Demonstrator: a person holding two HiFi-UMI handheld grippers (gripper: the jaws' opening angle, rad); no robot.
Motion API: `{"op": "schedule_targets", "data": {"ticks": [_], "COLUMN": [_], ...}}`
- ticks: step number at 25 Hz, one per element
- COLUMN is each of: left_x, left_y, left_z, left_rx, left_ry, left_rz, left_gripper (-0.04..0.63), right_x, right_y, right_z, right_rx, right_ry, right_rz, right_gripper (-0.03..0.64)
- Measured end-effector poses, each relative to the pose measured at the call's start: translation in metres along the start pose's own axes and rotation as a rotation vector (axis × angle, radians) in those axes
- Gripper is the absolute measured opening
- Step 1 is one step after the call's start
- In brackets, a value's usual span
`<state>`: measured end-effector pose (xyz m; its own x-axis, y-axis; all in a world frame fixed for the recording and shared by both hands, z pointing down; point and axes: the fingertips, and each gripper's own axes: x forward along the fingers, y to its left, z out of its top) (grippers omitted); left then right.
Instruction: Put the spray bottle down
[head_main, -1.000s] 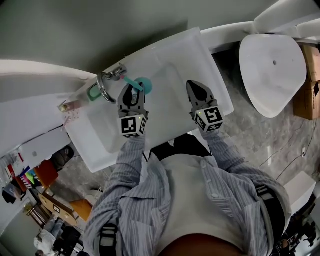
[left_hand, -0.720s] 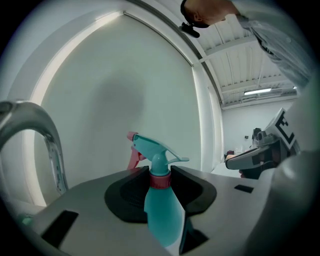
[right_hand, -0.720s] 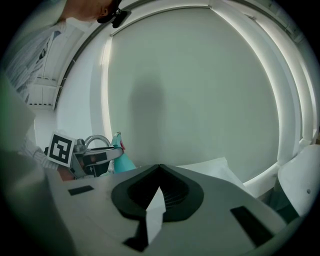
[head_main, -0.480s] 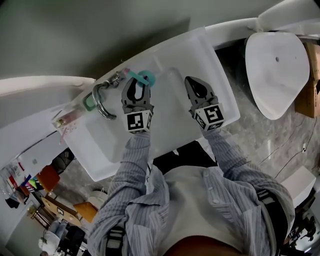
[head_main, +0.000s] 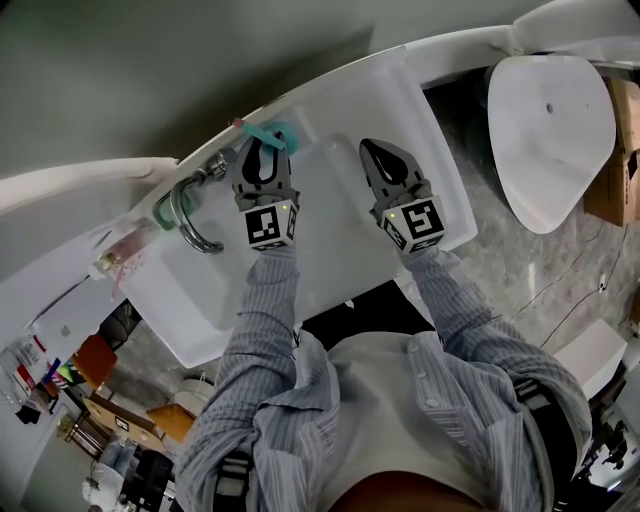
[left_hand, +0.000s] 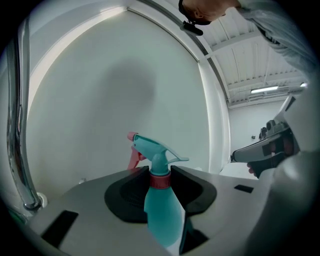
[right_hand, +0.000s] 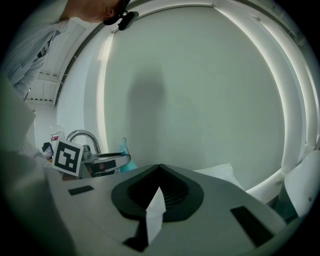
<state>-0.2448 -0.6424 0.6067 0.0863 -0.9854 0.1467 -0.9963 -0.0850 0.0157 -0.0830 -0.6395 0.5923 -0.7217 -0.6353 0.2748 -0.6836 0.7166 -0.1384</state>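
Observation:
A teal spray bottle (left_hand: 161, 205) with a red collar and a pink trigger stands upright between my left gripper's (left_hand: 160, 174) jaws, which are shut on its neck. From the head view the left gripper (head_main: 262, 150) hovers at the back rim of the white sink (head_main: 215, 300), and the bottle's teal top (head_main: 277, 133) pokes out past its tips. To its right, my right gripper (head_main: 373, 152) hangs over the basin, shut with nothing in it. In the right gripper view its (right_hand: 159, 167) tips meet, and the bottle (right_hand: 124, 151) shows at the left.
A chrome faucet (head_main: 186, 217) curves over the sink's left side, close to the left gripper. A plain grey wall rises right behind the sink. A white oval lid (head_main: 546, 118) and a cardboard box (head_main: 611, 170) lie at the right. Cluttered floor (head_main: 60, 380) lies lower left.
Both grippers have moved toward the back of the sink and slightly lower. The bottle stays in the left gripper. The right gripper stays shut.

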Motion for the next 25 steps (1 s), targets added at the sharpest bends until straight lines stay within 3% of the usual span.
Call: {"op": "schedule_targets", "data": {"ticks": [15, 25], "left_x": [-0.006, -0.038], "left_y": [-0.005, -0.009], "left_z": [-0.005, 0.004], "left_rx": [0.038, 0.04], "left_ry": [0.025, 0.01], "left_rz": [-0.008, -0.01], "left_gripper": [0.171, 0.169], "right_x": [-0.009, -0.034], "right_y": [0.01, 0.033], "right_z": [0.002, 0.01], "right_rx": [-0.008, -0.026], "right_ry": [0.012, -0.01], "right_rz": [0.018, 0.019], "right_gripper": [0.015, 0.015]}}
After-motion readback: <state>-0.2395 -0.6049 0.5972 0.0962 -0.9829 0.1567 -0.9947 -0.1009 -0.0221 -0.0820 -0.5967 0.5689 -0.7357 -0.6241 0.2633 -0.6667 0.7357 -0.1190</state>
